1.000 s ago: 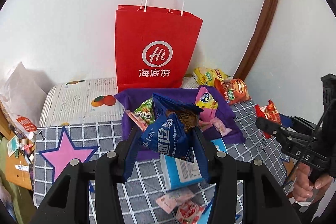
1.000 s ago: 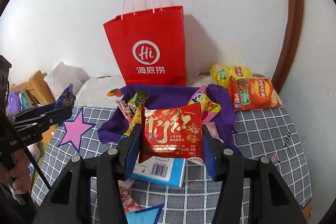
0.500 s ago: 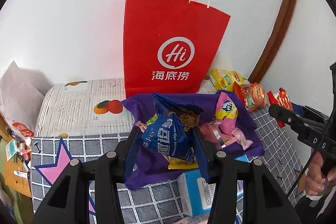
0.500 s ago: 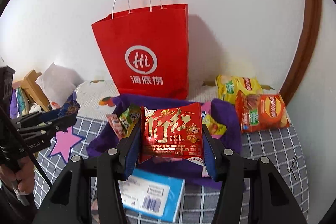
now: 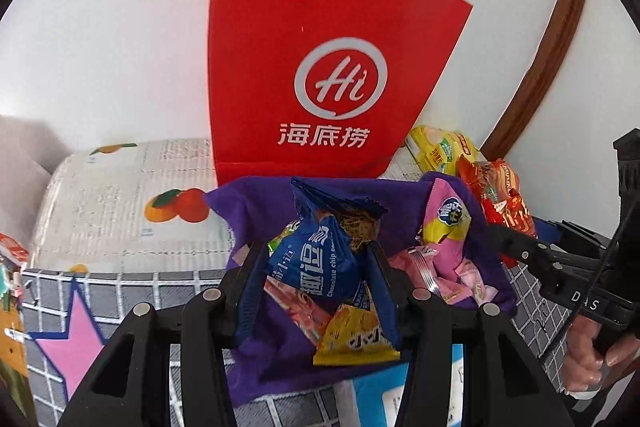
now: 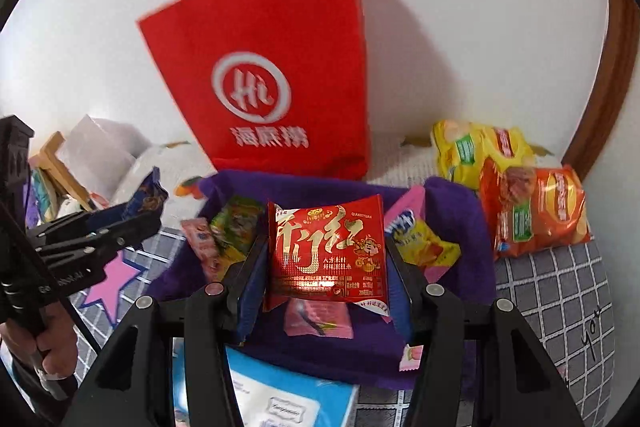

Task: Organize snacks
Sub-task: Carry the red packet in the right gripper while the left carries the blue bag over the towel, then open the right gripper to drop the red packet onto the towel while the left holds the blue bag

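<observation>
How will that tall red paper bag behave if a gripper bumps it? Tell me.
The red paper bag stands upright, tall on a narrow base, so it probably tips easily. Creased paper walls likely crumple rather than resist. It looks light, though its contents are hidden.

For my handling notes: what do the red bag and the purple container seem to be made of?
Red bag: probably matte paper, judging by its stiff flat faces, crisp creases and thin twisted white handles. Purple container: apparently soft felt-like fabric, matte and fuzzy, with a slumping rim.
</observation>
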Motion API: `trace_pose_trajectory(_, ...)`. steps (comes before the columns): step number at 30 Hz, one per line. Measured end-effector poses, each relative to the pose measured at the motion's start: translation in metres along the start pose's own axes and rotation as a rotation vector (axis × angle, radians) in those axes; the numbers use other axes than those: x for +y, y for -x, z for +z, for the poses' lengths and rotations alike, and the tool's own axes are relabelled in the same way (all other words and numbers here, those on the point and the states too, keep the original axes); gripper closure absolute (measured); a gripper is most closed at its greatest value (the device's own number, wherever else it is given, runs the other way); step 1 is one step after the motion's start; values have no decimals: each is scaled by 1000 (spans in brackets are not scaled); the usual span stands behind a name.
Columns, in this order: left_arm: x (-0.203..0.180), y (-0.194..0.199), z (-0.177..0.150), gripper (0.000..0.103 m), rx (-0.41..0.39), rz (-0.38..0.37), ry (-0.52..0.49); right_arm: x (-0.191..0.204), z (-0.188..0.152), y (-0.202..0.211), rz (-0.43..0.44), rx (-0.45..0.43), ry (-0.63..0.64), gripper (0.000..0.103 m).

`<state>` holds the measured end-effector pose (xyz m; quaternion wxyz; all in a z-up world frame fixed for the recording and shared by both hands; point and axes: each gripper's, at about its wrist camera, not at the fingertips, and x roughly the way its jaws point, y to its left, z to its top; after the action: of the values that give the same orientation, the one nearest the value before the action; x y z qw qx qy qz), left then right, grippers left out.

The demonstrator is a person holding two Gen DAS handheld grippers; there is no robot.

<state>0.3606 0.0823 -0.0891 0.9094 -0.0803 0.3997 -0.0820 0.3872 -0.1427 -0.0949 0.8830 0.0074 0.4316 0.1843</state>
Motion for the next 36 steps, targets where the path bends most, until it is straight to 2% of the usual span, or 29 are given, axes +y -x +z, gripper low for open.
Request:
trace_pose_trajectory(4,2,-14,-5,56,26,37,-19,-7,-1,-13,-16,31,3,50)
trace_pose_trajectory(7,9,-14,-5,56,22,17,12,-10,-4,-19,-15,59,16,49)
trace_pose_trajectory(14,10,-20,-8,56,43,28,7,-15,-7,-30,-33,96,16,49)
trace_pose_trajectory(20,12,-28,-10,56,70,19,21,-19,-9,-42,-13,141,-11,48)
trace_pose_trajectory(30,5,-39,-13,56,109,32,8,-14,-17,-57,-13,178,-8,47)
trace_pose_trajectory(36,5,-45,-16,56,125,54,4,-14,-20,-68,-45,205,-18,46)
